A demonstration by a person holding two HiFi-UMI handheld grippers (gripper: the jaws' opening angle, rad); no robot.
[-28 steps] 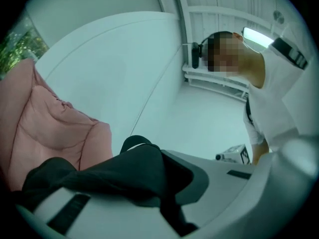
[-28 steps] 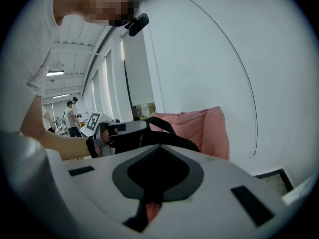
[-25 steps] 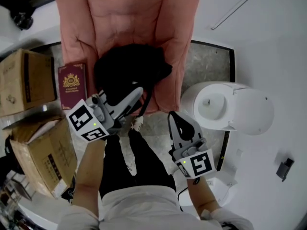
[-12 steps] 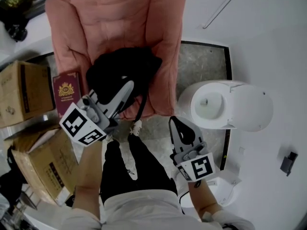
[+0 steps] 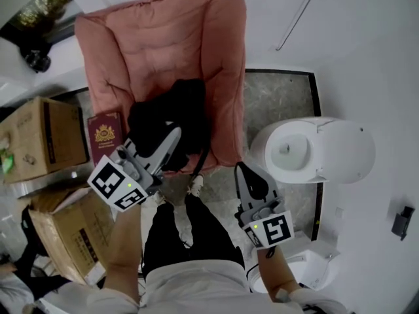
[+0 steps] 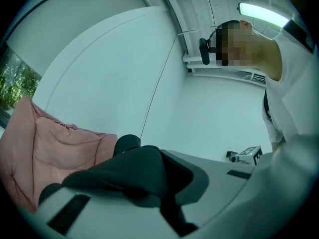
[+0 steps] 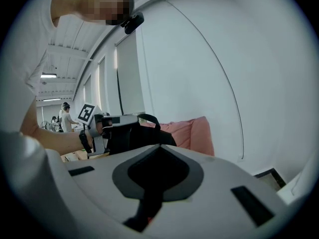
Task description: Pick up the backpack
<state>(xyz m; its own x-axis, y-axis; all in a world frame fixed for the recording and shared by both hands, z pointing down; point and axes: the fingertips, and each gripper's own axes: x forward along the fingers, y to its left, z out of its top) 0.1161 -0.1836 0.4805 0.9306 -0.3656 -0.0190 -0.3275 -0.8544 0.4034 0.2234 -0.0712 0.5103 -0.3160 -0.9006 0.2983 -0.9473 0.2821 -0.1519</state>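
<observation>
The black backpack (image 5: 163, 113) is at the front of the seat of the pink armchair (image 5: 157, 38). The left hand-held gripper (image 5: 174, 135) reaches to the front edge of the armchair, and its jaws are closed on a fold of the backpack's black cloth. The right hand-held gripper (image 5: 247, 174) is near the armchair's front corner, apart from the backpack; its jaws are together and hold nothing. A dark red booklet (image 5: 107, 136) lies just beside the armchair's other side, next to a cardboard box (image 5: 39, 139).
</observation>
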